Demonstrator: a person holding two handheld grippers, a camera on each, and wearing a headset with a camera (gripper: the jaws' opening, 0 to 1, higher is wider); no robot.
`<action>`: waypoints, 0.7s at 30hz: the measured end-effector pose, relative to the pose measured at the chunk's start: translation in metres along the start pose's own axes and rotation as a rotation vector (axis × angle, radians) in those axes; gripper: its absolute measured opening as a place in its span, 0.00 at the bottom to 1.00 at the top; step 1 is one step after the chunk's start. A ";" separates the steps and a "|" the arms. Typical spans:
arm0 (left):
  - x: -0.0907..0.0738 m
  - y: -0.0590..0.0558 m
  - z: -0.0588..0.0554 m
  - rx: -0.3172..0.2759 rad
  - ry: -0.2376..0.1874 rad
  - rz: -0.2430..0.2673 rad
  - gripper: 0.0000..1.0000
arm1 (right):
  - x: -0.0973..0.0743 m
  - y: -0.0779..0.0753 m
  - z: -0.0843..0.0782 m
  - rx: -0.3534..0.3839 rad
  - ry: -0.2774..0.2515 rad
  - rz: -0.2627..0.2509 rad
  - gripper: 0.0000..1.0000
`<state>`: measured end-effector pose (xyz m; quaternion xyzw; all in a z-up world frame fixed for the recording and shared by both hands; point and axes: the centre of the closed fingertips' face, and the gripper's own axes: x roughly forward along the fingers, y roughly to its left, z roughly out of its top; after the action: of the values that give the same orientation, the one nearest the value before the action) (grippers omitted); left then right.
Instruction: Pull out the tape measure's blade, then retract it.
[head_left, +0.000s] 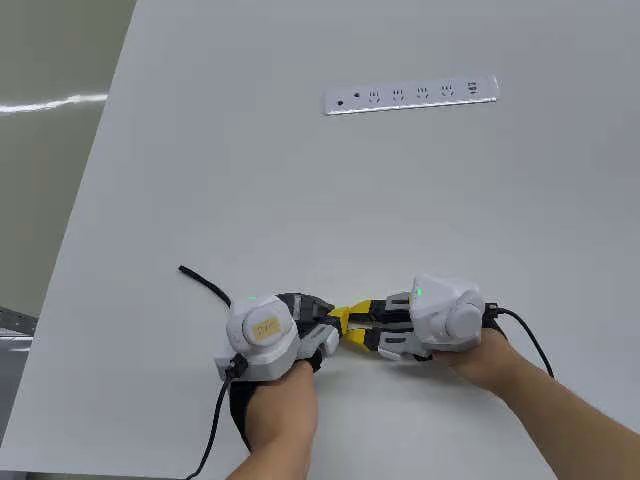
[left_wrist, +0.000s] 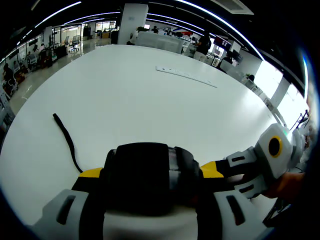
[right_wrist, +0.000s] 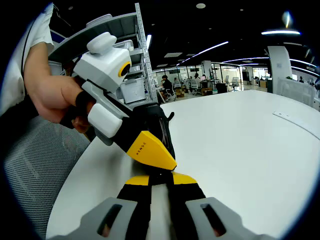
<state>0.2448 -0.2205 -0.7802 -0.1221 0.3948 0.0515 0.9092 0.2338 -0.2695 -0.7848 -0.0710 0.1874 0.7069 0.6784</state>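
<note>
Near the bench's (head_left: 300, 150) near edge, left of centre, the left gripper (left_wrist: 152, 172) clamps the black tape measure (head_left: 303, 308): a hard, compact case, probably slick, best squeezed across its flat sides. On the right gripper (right_wrist: 161, 179) the jaws are drawn almost together at the case's mouth; whether they pinch the hook cannot be told. Its blade is likely thin, springy: take the end tab.
</note>
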 end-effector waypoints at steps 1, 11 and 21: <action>0.000 0.000 0.000 -0.001 0.000 -0.001 0.72 | 0.001 0.000 0.000 0.000 0.000 0.001 0.13; 0.000 0.000 0.000 -0.001 -0.002 -0.002 0.72 | 0.000 -0.002 0.000 0.001 -0.002 0.005 0.13; 0.000 0.000 0.000 -0.004 -0.003 -0.004 0.73 | -0.001 -0.002 0.001 0.011 -0.007 -0.002 0.14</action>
<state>0.2451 -0.2201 -0.7800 -0.1247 0.3929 0.0509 0.9097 0.2362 -0.2695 -0.7838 -0.0650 0.1891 0.7053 0.6801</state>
